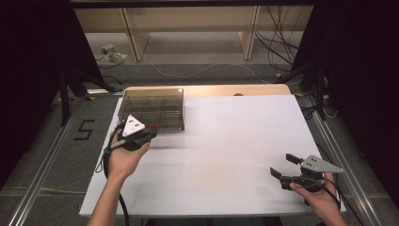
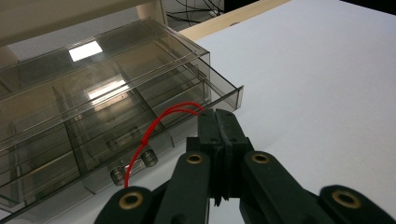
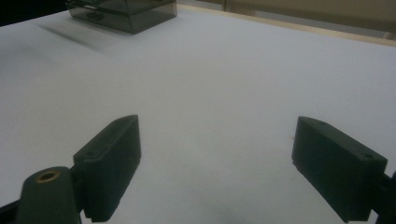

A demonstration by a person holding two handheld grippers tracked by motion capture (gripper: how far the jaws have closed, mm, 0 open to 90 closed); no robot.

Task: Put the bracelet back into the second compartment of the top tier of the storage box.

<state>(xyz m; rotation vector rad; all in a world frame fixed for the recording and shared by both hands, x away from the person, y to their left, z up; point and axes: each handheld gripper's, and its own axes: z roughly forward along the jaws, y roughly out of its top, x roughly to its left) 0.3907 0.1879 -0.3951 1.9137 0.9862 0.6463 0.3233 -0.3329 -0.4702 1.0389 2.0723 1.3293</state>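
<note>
While clenched on the thin red cord loop (image 2: 156, 122), holds the left gripper (image 2: 219, 116) just in front of the smoky transparent plastic compartment box (image 2: 116, 84), jaws pressed together with the cord pinched at their tips. Runs back from the jaws to the small clear cylindrical pull handle (image 2: 134, 166) at the front of the box's lower drawer (image 2: 229, 95). Stands at the far left corner of the white table top (image 1: 226, 141) in the high view, left gripper (image 1: 153, 129) touching its near edge.

Judged from the left gripper view: grip on the cord made; drawer front apparently a little proud of the upper shell, so opening begun at most, not finished. Dividers visible through the walls; contents, if any, too unclear to tell.

Remaining, by estimate: draw the cord toward the person's side until the drawer clears the shell.

Right gripper (image 3: 215, 154) released, jaws wide apart with nothing between them, over bare table at the near right (image 1: 282, 165), well apart from the box.
</note>
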